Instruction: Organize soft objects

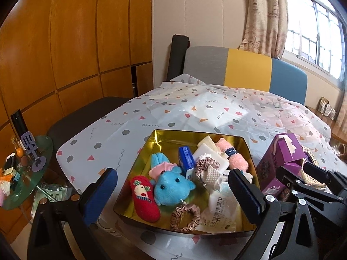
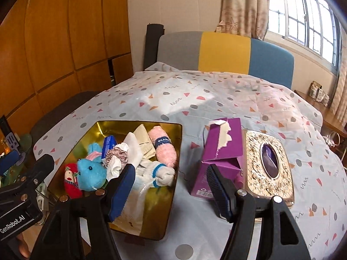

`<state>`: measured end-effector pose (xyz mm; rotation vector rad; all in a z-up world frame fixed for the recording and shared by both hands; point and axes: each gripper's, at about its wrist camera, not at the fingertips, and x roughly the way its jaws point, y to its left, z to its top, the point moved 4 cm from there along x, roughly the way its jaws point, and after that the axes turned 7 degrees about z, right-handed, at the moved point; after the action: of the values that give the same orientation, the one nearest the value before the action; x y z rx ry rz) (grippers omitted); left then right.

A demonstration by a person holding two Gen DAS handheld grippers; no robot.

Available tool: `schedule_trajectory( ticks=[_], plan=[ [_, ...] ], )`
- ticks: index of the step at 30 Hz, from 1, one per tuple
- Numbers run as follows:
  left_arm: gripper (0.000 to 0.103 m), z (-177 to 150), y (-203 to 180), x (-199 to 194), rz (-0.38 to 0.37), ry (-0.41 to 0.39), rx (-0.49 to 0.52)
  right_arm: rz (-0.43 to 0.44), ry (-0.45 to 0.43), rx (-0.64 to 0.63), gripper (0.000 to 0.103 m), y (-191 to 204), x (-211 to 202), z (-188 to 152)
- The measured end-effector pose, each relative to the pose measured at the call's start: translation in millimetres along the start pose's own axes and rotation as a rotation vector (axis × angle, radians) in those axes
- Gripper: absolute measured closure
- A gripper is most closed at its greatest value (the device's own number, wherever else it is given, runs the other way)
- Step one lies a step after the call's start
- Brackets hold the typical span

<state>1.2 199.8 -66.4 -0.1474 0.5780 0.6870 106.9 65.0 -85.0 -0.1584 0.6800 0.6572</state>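
A gold tin (image 1: 138, 149) on the patterned tablecloth holds several soft things: a blue plush toy (image 1: 171, 186), a red plush slipper (image 1: 144, 197), a pink rolled towel (image 1: 234, 156), a brown scrunchie (image 1: 184, 216) and a wet-wipes pack (image 1: 219, 210). My left gripper (image 1: 173, 192) is open over the tin's near side with nothing between its fingers. In the right wrist view, a white sock with blue stripes (image 2: 156, 171) lies in the tin (image 2: 93, 130). My right gripper (image 2: 170, 191) stands open and empty above the tin's right wall, with a purple box (image 2: 219, 151) just beyond.
An ornate gold tissue box (image 2: 269, 162) lies right of the purple box. A grey, yellow and blue chair back (image 1: 245, 69) stands behind the table. A green glass side table (image 1: 28, 173) with small items sits low at the left. The tablecloth (image 2: 195, 99) beyond the tin is bare.
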Motion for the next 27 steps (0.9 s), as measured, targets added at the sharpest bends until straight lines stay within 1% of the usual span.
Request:
schedule_trajectory(
  ticks=[12,27],
  plan=[
    [0.0,-4,-8,-3,-0.004,0.01,0.015,-0.001,-0.018,0.023,0.034,-7,-11,-5],
    [0.0,-6,-6,-1,-0.008,0.027,0.014,0.001,-0.017,0.024,0.034,-7,-13,-7]
  ],
)
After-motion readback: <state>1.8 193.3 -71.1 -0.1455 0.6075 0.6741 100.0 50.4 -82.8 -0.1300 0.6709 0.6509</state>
